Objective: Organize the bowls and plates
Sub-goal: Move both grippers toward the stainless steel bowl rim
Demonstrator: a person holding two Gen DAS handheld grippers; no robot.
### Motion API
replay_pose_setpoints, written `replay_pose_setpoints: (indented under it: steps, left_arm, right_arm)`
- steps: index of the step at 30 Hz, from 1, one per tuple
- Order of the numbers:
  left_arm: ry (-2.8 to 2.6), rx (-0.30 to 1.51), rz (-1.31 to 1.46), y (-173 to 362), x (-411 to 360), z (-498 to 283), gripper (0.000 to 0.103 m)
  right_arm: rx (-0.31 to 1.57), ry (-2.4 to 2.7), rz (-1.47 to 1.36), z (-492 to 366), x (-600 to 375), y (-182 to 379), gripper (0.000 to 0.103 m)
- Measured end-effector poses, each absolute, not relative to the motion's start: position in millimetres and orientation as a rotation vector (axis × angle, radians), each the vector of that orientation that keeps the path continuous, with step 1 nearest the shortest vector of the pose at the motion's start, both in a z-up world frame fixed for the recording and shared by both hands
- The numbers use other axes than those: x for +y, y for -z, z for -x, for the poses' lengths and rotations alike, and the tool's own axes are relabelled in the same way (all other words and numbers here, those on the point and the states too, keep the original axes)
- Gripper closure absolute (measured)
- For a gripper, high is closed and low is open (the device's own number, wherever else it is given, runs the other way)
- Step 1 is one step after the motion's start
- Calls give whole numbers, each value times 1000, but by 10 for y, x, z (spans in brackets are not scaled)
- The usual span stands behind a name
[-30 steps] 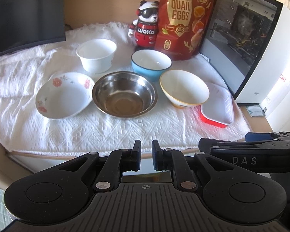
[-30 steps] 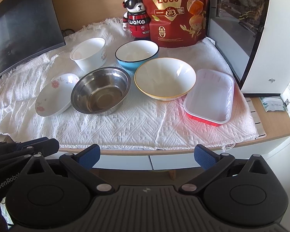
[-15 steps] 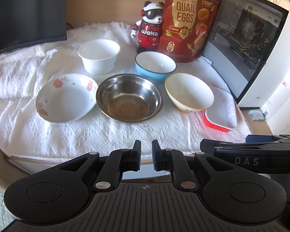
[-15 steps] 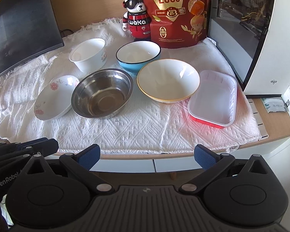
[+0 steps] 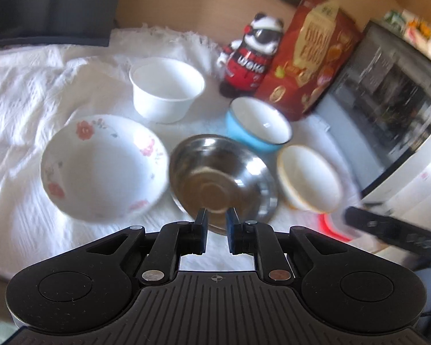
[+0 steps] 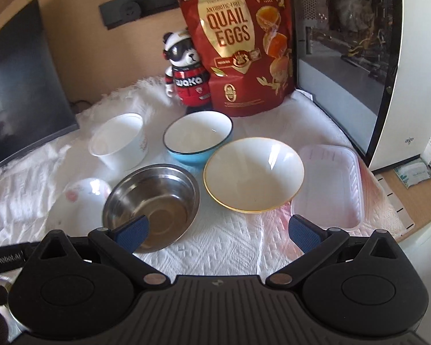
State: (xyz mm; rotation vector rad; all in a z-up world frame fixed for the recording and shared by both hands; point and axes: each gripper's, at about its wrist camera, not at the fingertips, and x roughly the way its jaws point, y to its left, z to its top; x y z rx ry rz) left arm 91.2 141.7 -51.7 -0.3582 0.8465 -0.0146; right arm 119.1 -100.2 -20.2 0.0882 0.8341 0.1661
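Hovering left tongs point(image 5: 217, 218) above steel bowl point(image 5: 224, 178)

Your right tongs point(image 6: 218, 231) hang wide open above a white cloth point(image 6: 230, 247) on the tabletop point(image 6: 425, 189), nothing between their blue pads point(image 6: 132, 230). Before you sit a steel bowl point(image 6: 152, 201), a gold-rimmed cream bowl point(image 6: 254, 174), a blue bowl point(image 6: 198, 138), a white cup-shaped bowl point(image 6: 119, 143) and a floral dish point(image 6: 77, 201). A red-sided tray point(image 6: 327, 184) lies just right of the cream bowl. Behind stand a panda figure point(image 6: 185, 69) and a quail-egg bag point(image 6: 238, 40).
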Motion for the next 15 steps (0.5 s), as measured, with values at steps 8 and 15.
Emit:
replay_pose_setpoints:
  steps: [8, 15]
  left_arm:
    - [134, 871, 346, 712, 1569, -1397, 88]
    - [19, 878, 298, 773, 1661, -1719, 88]
  right_arm:
    - [941, -159, -130, -1443, -876, 497, 0]
    - [1006, -250, -138, -1760, -780, 851, 0]
